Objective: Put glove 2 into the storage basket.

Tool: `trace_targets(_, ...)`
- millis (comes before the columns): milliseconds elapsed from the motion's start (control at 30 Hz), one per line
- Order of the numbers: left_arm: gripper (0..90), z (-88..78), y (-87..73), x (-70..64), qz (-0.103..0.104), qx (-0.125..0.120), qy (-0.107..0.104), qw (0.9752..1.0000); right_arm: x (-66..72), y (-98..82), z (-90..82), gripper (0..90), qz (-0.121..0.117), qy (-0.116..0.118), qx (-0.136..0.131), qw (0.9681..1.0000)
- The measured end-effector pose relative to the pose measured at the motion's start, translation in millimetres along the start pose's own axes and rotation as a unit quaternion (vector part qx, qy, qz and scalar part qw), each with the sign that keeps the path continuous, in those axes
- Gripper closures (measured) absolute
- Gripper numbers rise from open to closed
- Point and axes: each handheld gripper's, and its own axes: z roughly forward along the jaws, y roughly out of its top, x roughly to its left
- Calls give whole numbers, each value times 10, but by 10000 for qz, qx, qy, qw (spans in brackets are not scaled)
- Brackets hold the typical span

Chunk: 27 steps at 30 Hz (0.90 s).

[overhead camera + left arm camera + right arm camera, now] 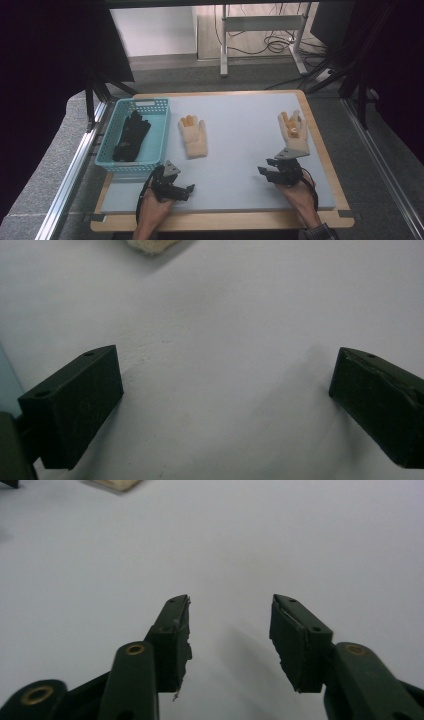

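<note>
**Grey mat, two grippers with nothing between their jaws**

Grey mat (235, 150) covers the wooden table (327, 165), and both tools sit low over its near edge. At the near left, the left gripper (191, 188) has its jaws spread wide over bare mat; the left gripper view confirms nothing lies between them. At the near right, the right gripper (265, 166) has its jaws partly apart, a clear gap between them, and the right gripper view shows only mat in that gap.

Just beyond the right gripper, close to its grey plate, a cream glove (293, 131) lies flat by the table's right edge. Beyond the left gripper, and a little toward the middle, lies a second cream glove (193, 137), well apart from the jaws. Farther to that gripper's outer side stands a turquoise basket (161, 131) holding a black glove (129, 136).
</note>
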Motion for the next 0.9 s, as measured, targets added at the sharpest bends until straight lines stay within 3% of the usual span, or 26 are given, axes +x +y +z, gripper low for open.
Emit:
trace_targets(267,15,-2,-3,-3,-16,-10,9,10000,193,398,331,661,-331,304,32,9990)
trace_targets(467,17,-5,-5,-3,-10,-12,15,10000,308,706,585,741,-442,497,-60,9978)
trace_targets(667,18,-8,-7,-1,14,4,22,10000,415,967,845,757,-638,511,-41,9966)
trace_targets(900,19,-8,-8,-2,12,-1,23,10000,428,1200,1190,723,-452,664,-28,9968)
